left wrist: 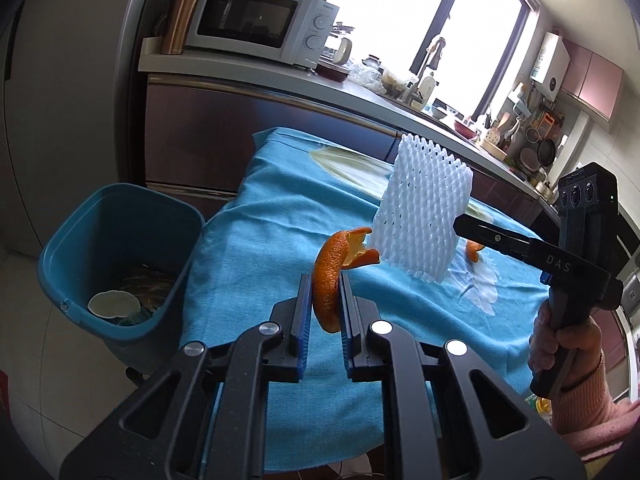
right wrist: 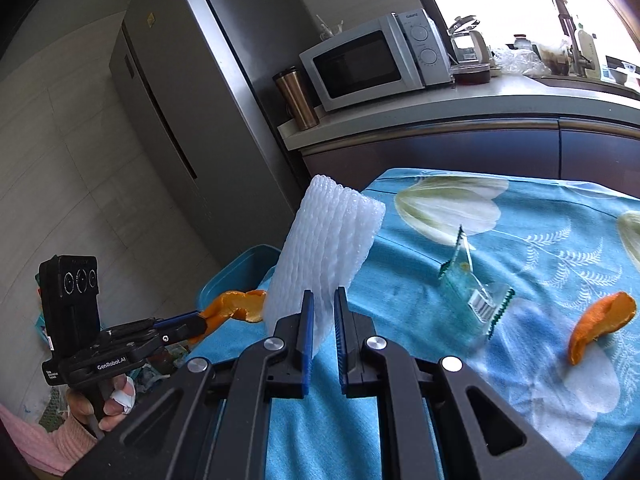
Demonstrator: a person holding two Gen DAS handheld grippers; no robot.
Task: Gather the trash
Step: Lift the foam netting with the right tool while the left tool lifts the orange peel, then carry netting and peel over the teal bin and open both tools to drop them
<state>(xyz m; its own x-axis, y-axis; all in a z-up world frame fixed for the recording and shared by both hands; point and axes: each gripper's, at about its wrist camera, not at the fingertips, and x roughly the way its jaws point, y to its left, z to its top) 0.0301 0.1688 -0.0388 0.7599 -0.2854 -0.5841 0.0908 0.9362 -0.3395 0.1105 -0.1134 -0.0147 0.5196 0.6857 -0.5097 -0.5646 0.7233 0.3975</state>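
My left gripper is shut on a curled orange peel and holds it above the left part of the blue-clothed table. It also shows in the right wrist view, with the peel. My right gripper is shut on a white foam fruit net held upright over the table; the net also shows in the left wrist view. A blue trash bin stands on the floor left of the table.
A second orange peel and a clear torn plastic wrapper lie on the cloth. The bin holds a white shell-like piece. Behind are a counter with a microwave, a metal cup and a fridge.
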